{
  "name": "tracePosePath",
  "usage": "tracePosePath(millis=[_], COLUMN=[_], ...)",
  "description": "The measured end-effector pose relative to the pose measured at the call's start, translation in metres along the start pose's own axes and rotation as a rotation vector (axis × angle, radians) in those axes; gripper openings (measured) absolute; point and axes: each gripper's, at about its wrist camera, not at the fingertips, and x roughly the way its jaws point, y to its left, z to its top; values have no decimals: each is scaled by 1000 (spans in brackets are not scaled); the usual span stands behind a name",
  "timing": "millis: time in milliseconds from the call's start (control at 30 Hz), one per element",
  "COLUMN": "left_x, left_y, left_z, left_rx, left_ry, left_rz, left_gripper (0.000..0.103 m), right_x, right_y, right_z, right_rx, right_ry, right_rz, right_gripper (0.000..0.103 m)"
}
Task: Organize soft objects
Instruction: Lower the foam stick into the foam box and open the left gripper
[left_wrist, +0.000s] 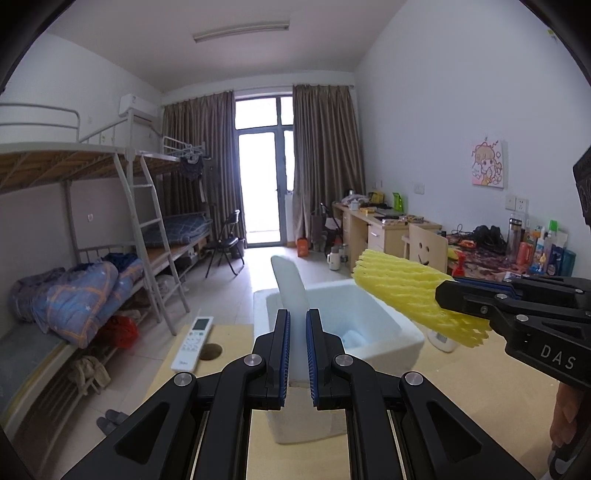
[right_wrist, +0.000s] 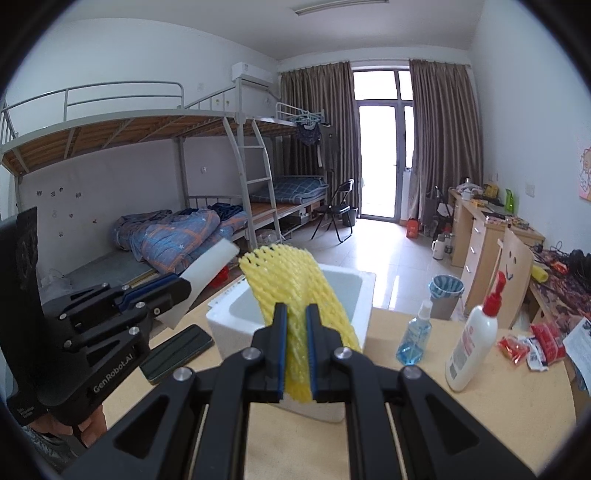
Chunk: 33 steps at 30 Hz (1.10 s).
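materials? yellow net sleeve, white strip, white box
Yellow net sleeve: looks like foam mesh, matte; open lattice holes. White strip: probably foam sheet, smooth, matte, thin. White box: likely expanded polystyrene; thick matte walls, rounded rim.

Both grippers' fingers (left_wrist: 282, 354) clamped (raised)
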Motion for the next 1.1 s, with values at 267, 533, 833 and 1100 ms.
tracePosePath(millis=[267,533,833,1100], left_x=[26,53,72,78], left_y=[7,8,10,-1], left_z=[12,16,17,20], left_rx=[-3,-8,-2,29], left_ry=[16,44,56,53], left_rz=[-7,-3,21,11], left_gripper=[9,9,9,9], right_x=[23,42,60,53], right_y=[-1,-5,-11,-15], right_z=[11,15,17,19], right_rx=[-15,-6,8,5], right_ry=[-9,-6,30,21], right_rz=[-18,-21,-26,-34], right_gripper=[12,12,12,12])
